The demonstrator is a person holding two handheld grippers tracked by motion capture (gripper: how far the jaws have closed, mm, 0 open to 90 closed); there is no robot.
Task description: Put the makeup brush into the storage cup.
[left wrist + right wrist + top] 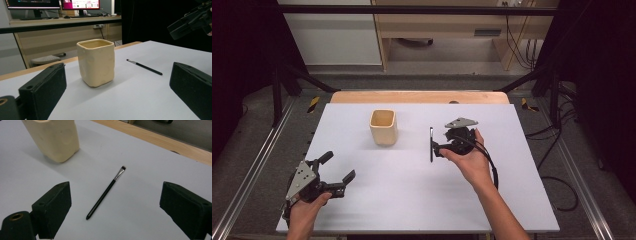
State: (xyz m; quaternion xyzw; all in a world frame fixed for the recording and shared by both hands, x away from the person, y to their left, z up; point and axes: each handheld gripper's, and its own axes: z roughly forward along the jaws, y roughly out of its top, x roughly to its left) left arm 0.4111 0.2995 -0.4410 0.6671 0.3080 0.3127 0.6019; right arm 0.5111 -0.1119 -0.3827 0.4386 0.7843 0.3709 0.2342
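Right gripper view: thin black brush (106,192) lies flat on the white worktop (140,225), directly ahead of the right tool (115,210) and between its two pads, which stand wide apart and touch nothing. Cream cup (53,138) stands upright beyond the brush, up and to the left, well apart from it, apparently empty. In the high view, the left tool (337,167) also gapes wide, resting low near the worktop's front edge, idle. Judgement: nothing gripped yet; grasping, lifting and probably placing the brush in the cup remain.
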